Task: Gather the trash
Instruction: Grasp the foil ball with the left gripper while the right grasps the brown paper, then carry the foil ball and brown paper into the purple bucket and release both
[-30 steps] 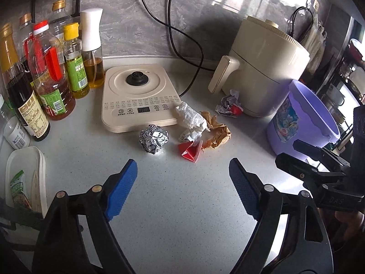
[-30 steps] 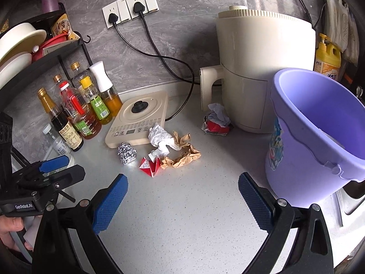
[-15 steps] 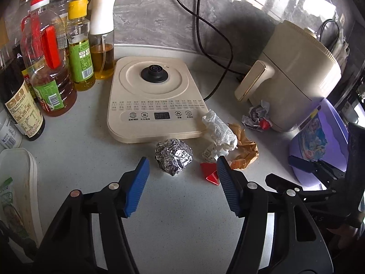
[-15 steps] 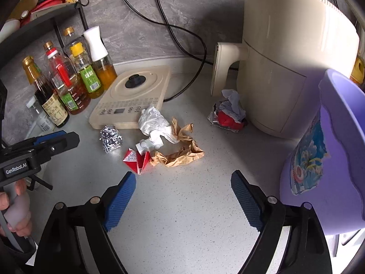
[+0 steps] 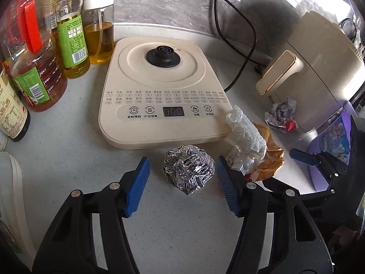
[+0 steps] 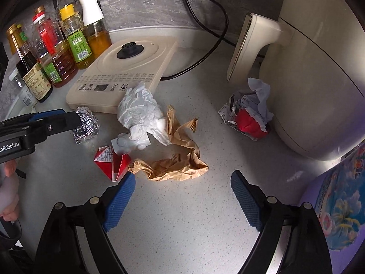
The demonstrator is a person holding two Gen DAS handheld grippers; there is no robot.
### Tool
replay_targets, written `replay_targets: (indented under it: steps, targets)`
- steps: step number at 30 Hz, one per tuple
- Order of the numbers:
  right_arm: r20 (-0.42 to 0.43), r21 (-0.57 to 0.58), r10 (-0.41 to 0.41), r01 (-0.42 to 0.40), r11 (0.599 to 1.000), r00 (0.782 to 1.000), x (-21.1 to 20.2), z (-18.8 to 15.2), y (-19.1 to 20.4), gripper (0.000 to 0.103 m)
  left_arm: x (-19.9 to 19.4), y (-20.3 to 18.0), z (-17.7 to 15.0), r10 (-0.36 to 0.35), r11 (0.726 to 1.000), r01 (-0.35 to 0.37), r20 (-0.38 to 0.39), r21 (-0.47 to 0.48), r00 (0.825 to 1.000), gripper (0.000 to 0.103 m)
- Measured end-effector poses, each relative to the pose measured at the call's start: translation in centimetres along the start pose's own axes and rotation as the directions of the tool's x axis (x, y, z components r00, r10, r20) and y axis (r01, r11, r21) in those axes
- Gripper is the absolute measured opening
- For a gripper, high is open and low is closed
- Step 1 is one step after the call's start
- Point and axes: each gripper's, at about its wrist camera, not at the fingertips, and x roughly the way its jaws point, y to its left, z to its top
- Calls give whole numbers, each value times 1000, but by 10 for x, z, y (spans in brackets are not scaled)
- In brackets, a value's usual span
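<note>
Both grippers have closed in on the trash.
Left gripper gapes astride foil ball; right gripper gapes before paper, lying crosswise.

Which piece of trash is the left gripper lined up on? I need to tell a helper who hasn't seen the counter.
Find the beige induction cooker on the counter. Just in front of its control panel sits a crumpled aluminium foil ball, between the open jaws of the left gripper. It is the only shiny silver piece; its neighbours are white tissue, brown paper and a red carton.

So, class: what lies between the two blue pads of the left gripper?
In the left wrist view, the crumpled foil ball sits on the counter between the open left gripper pads, touching neither.
</note>
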Motion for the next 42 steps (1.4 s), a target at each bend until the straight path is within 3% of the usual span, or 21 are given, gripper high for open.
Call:
replay_targets:
  steps: [9, 17, 42]
  targets:
    - [8, -103, 23, -22, 994, 1000, 16, 11, 12, 81, 4, 0, -1, -10, 1000, 10, 12, -8, 1000, 47]
    - [-19, -125, 90, -91, 988, 996, 18, 6, 24, 31, -25, 4, -9, 12, 999, -10, 67, -33, 998, 47]
    - [143, -69, 89, -80, 994, 986, -92, -30, 26, 19, -139, -20, -41, -28, 1000, 29, 254, -2, 967, 47]
